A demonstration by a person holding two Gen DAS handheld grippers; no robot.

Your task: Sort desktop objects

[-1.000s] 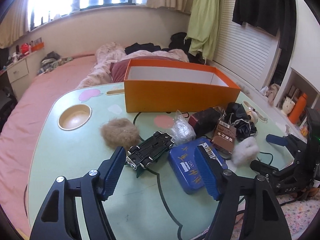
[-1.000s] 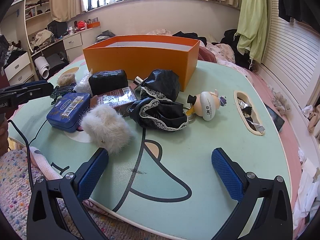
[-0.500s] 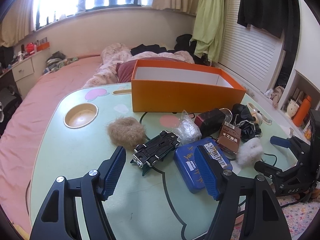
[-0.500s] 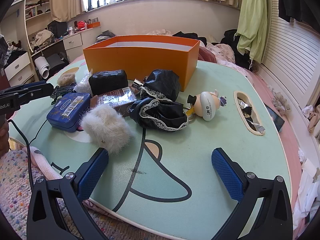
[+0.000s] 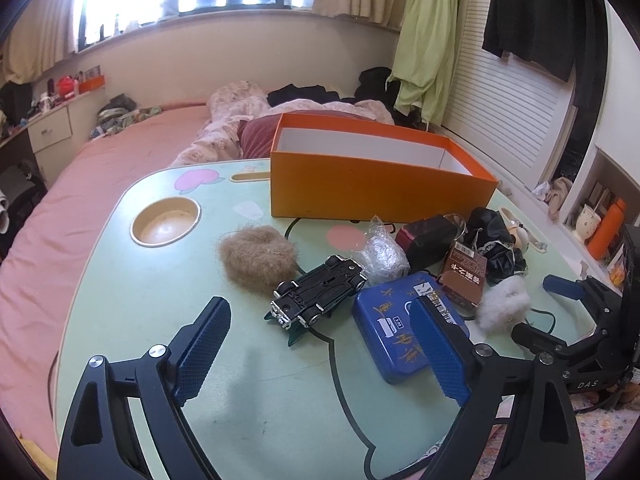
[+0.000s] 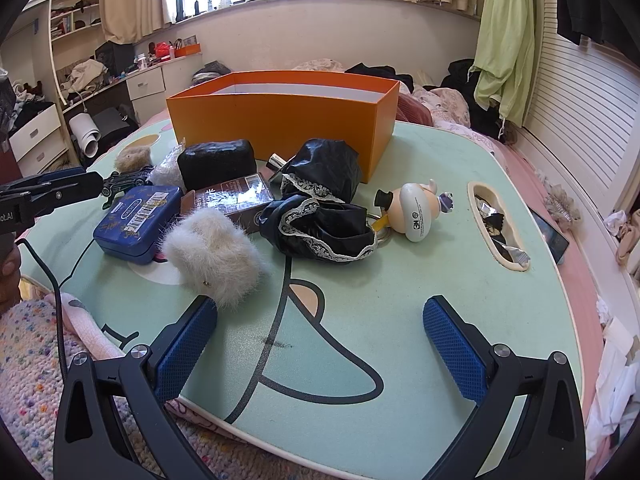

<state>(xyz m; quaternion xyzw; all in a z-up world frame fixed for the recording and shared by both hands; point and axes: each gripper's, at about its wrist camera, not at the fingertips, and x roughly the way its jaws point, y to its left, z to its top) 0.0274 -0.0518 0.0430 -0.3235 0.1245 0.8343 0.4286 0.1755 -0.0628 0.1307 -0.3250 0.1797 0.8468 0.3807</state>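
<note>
On the mint-green worktop (image 5: 120,304), before an open orange box (image 5: 372,192): overturned black toy car (image 5: 320,294) beside a brown fur puff (image 5: 256,256), blue tin (image 5: 400,328), brown packet (image 5: 464,276), white fur puff (image 6: 212,252), black lace cloth (image 6: 324,216). Left gripper (image 5: 320,354) above bare worktop, jaws opening, empty. Right gripper (image 6: 320,350) spread wide, nothing held.

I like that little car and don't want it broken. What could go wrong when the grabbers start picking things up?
The toy car lies upside down, touching the brown fluffy ball and close to the blue tin, so the left gripper, whose jaws are opening with nothing between them, might nudge those. The white fluffy piece sits near the table edge by the right gripper and could get pushed off.
</note>
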